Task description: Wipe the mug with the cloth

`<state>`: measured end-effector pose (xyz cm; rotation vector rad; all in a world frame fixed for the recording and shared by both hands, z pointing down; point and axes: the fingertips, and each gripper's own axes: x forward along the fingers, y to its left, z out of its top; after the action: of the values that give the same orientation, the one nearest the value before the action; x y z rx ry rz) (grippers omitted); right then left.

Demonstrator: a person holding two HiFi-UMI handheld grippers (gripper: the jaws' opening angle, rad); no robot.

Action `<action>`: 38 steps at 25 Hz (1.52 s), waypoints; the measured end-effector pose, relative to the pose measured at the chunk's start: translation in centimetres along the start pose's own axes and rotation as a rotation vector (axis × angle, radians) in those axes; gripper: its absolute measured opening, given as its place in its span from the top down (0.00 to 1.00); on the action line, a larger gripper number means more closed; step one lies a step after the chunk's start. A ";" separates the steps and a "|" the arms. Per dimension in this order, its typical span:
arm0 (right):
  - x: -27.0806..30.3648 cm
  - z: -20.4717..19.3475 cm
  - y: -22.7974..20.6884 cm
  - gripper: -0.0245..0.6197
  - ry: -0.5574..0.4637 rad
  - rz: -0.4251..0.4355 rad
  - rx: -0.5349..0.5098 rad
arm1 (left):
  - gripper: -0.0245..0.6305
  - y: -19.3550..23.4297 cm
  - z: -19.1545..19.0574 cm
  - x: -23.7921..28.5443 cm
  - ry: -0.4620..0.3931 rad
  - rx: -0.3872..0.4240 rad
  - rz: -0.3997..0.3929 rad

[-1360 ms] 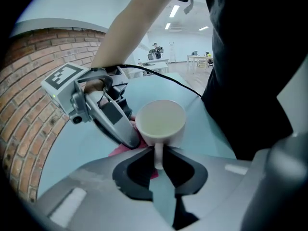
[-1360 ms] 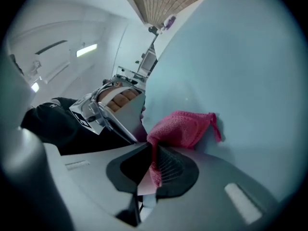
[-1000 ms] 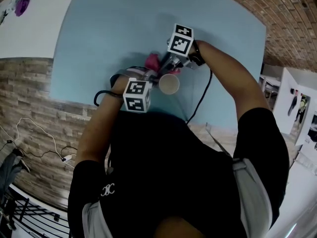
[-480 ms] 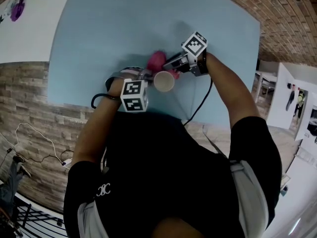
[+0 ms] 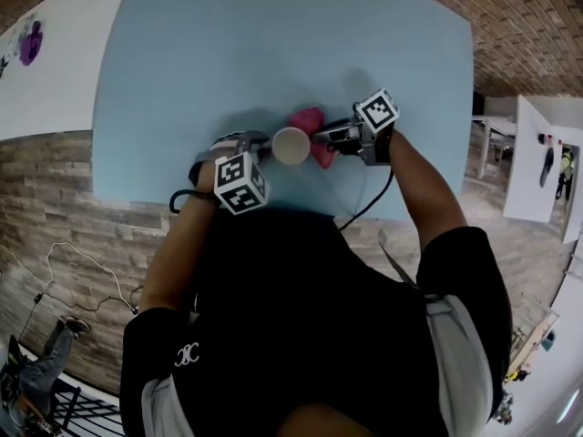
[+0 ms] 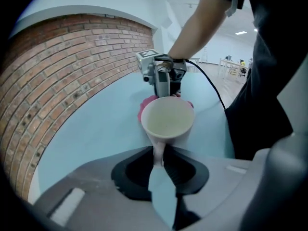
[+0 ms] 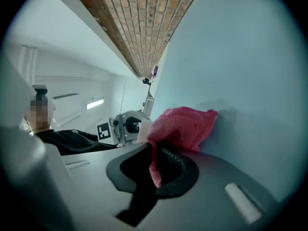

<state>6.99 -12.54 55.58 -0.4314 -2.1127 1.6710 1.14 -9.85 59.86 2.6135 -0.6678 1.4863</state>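
A cream mug [image 5: 291, 146] is held over the light blue table [image 5: 209, 44], its mouth facing up at the head camera. My left gripper [image 5: 264, 142] is shut on the mug's handle; in the left gripper view the handle [image 6: 158, 152] runs down between the jaws below the mug [image 6: 167, 121]. My right gripper [image 5: 321, 137] comes in from the right, shut on a pink cloth [image 5: 310, 122] pressed against the mug's far right side. In the right gripper view the cloth [image 7: 185, 125] bunches out of the right gripper [image 7: 156, 163], with a sliver of the mug [image 7: 144, 129] behind it.
A black cable [image 5: 369, 198] trails from the right gripper toward the person's body. The table's near edge [image 5: 146, 194] runs just below both hands. Past the table lie a brick floor [image 5: 510, 25] and, at the left, a stone-pattern wall [image 5: 55, 217].
The right gripper has swung with the cloth from the mug's far side round to its right side. The left gripper has rolled a little, and the mug has stayed about where it was.
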 end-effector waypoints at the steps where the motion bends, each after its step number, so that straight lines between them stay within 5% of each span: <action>1: 0.0 -0.8 0.1 0.90 -0.004 -0.002 0.001 | 0.85 0.0 -0.1 -0.1 0.002 -0.020 0.010; 8: 0.2 -5.5 -2.3 0.90 0.015 -0.137 -0.057 | 0.87 -1.0 0.4 0.2 0.010 -0.129 0.034; 12: 1.4 -5.9 -2.2 0.90 -0.031 -0.131 -0.076 | 0.88 -1.1 0.6 0.4 0.011 -0.185 0.044; 18: 0.7 -3.8 -2.3 0.90 -0.174 -0.138 -0.083 | 0.87 -1.5 1.0 0.5 -0.034 -0.401 -0.031; 24: -0.4 -1.0 -2.3 0.90 -0.330 -0.210 -0.114 | 0.86 0.0 2.2 0.6 -0.057 -0.594 0.014; 28: -1.3 0.1 -3.2 0.90 -0.441 -0.269 -0.053 | 0.83 -0.3 2.2 1.4 -0.042 -0.630 0.077; 31: -1.7 2.2 -2.9 0.90 -0.505 -0.285 -0.100 | 0.81 -0.9 3.3 1.8 -0.064 -0.664 0.048; 38: -1.8 4.7 -3.0 0.90 -0.538 -0.335 -0.134 | 0.89 -2.0 4.7 2.9 -0.074 -0.577 0.014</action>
<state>6.24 -18.06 57.32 0.3672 -2.5015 1.5693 7.00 -10.23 60.10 2.2210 -0.9530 1.0010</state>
